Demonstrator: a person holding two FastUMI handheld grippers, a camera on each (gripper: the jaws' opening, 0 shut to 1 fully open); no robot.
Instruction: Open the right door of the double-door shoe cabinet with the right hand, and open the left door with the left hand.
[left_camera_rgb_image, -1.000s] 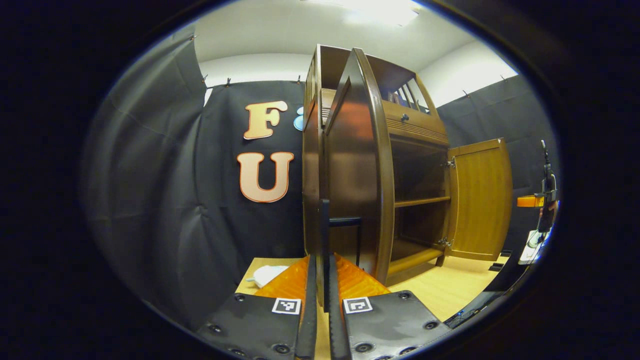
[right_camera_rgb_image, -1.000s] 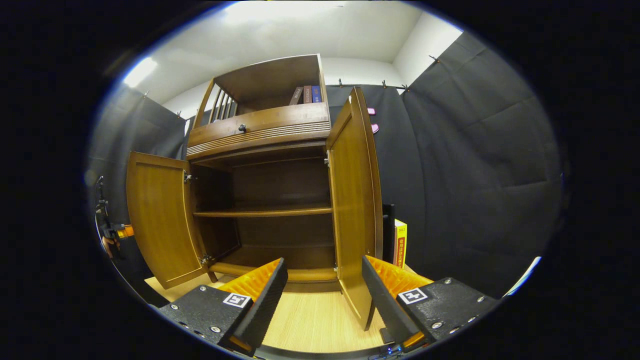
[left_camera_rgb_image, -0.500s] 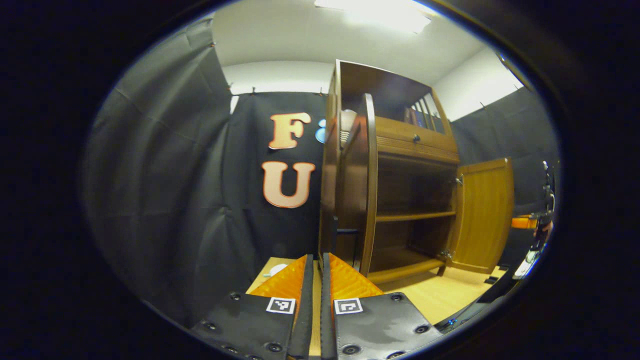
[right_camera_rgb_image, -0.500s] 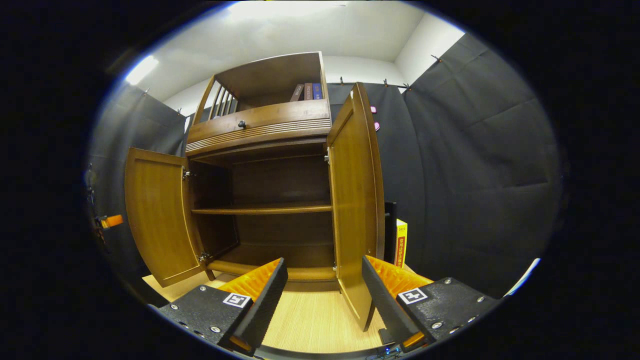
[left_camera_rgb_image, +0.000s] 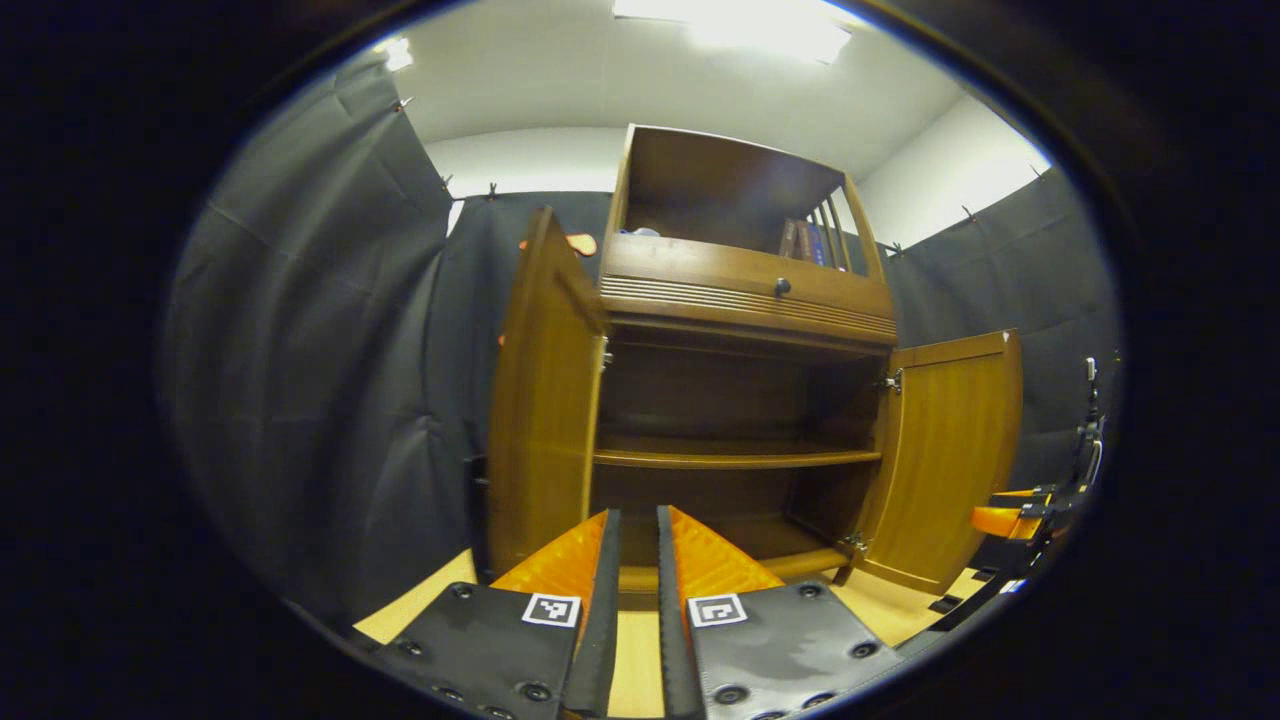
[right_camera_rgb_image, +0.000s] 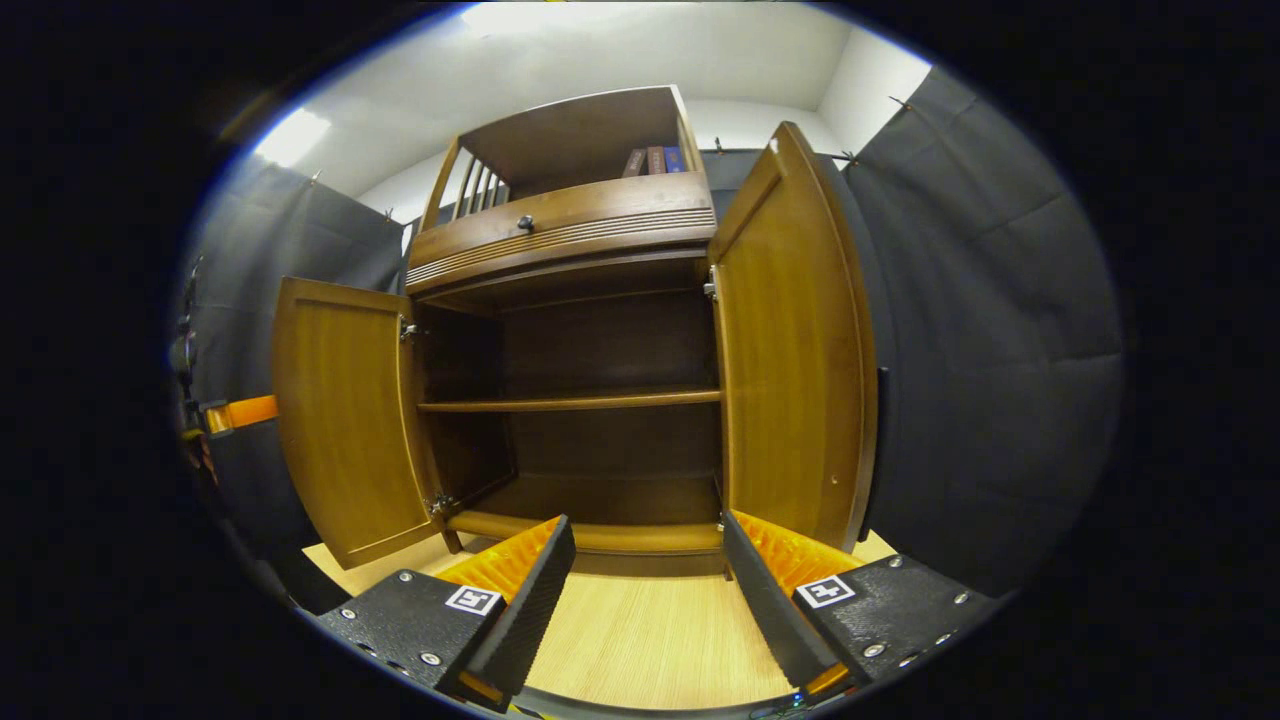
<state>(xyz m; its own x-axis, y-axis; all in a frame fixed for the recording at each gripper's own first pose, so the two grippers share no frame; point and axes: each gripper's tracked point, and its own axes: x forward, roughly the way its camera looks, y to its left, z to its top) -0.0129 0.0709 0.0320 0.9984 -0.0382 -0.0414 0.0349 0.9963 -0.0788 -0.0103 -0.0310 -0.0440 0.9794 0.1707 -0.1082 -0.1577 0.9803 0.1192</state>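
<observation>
Nearest in the left gripper view, the left tongs (left_camera_rgb_image: 637, 560) have their fingers drawn almost together with just a thin slit between, and nothing is caught in them. In the right gripper view the right tongs (right_camera_rgb_image: 648, 570) stand wide apart and empty, hovering above the pale wooden desk (right_camera_rgb_image: 650, 640) that carries the furniture.

Just beyond the fingertips sits the shoe cabinet (right_camera_rgb_image: 590, 400). Its left door (left_camera_rgb_image: 540, 390) is swung well out from the frame, with the inner face turned toward the opening, and the tongs are clear of it, not touching. The right door (right_camera_rgb_image: 795, 340) is likewise swung out on its hinges, its lower corner close to the right tongs' far finger, though I cannot tell whether they touch. In the left gripper view that same door stands open at the far side, and beside it a bit of the other tool (left_camera_rgb_image: 1010, 520) peeks in low at the edge.

Inside, a single shelf (right_camera_rgb_image: 570, 402) crosses the dark, bare compartment. Above the doors runs a drawer with a small knob (right_camera_rgb_image: 525, 223), and over that an open top compartment holding a few books (right_camera_rgb_image: 655, 160).

Judging from how things lie, both doors are already open and both tongs have let go, so the task looks essentially finished; at most, a slight widening of the doors or a pull-back of the hands remains.
</observation>
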